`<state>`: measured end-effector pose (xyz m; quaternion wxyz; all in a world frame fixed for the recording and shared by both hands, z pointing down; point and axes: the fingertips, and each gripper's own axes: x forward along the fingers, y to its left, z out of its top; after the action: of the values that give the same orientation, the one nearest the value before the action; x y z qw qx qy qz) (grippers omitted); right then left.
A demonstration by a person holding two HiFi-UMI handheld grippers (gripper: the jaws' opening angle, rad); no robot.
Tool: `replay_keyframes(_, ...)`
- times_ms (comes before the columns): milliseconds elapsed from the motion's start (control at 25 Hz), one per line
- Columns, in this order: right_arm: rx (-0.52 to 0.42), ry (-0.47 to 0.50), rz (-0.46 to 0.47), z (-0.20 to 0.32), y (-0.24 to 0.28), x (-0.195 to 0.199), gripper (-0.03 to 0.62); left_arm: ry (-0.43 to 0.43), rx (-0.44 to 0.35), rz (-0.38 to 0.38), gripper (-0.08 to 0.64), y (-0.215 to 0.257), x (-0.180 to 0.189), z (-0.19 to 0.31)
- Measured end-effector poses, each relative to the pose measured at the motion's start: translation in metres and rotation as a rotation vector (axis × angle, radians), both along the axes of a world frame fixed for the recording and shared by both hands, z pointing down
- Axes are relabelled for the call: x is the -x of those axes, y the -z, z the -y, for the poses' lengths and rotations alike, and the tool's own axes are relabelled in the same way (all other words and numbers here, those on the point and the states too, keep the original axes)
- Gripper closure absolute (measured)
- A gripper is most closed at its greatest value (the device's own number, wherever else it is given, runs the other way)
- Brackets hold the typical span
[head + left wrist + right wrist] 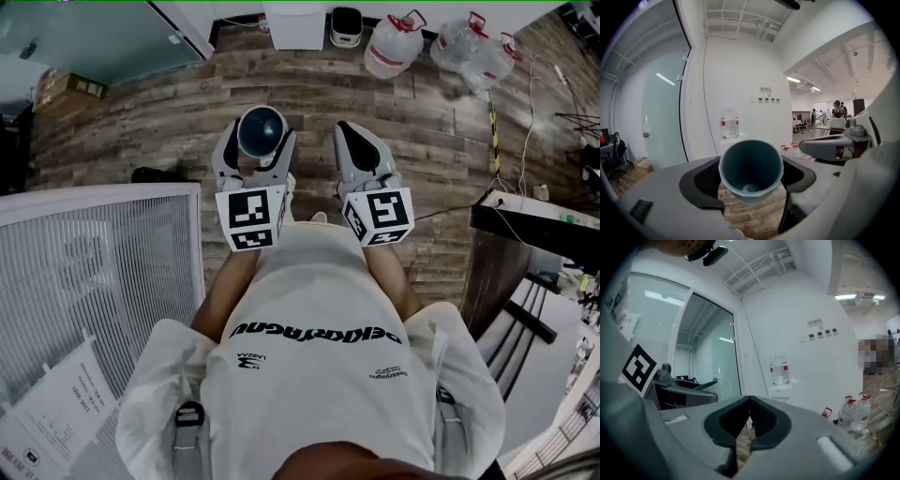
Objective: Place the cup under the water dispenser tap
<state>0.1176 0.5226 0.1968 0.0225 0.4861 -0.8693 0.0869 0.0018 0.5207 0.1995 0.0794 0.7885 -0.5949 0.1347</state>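
So the left gripper [261,141] has its jaws spread wide around the cup [751,166], pads on both sides of the wall, mouth facing up. The right gripper [749,420] is closed with nothing in it. The dispenser [780,389] is dead ahead at 12 o'clock across the wood floor, well apart from the cup, with spare jugs [392,44] on the floor at about 1 o'clock. If I were doing this step, I'd walk straight in and hold the cup level. I wouldn't squeeze any harder (a thin cup like that looks like it'd buckle). Can't make out the tap itself from here, so I'd line up once it's close. I'd park the right gripper out at 3 o'clock so it doesn't bump the cabinet.
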Motion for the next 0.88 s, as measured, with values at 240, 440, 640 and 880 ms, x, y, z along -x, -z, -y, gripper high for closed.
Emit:
replay_keyframes(240, 0.007, -0.001, -0.012, 0.040, -0.011, -0.001, 0.592, -0.007, 0.001, 0.020, 0.202, -0.015, -0.001, 0.037)
replay_keyframes(440, 0.001, -0.005, -0.036, 0.105, -0.015, 0.020, 0.592, -0.018, 0.012, 0.005, 0.202, -0.026, 0.017, 0.100)
replay_keyframes(640, -0.012, -0.043, -0.057, 0.196, -0.009, 0.047, 0.592, -0.025, 0.019, -0.004, 0.202, -0.029, 0.051, 0.189)
replay_keyframes(880, -0.014, -0.075, -0.081, 0.306, 0.012, 0.096, 0.592, -0.055, 0.031, -0.022, 0.202, -0.014, 0.101, 0.305)
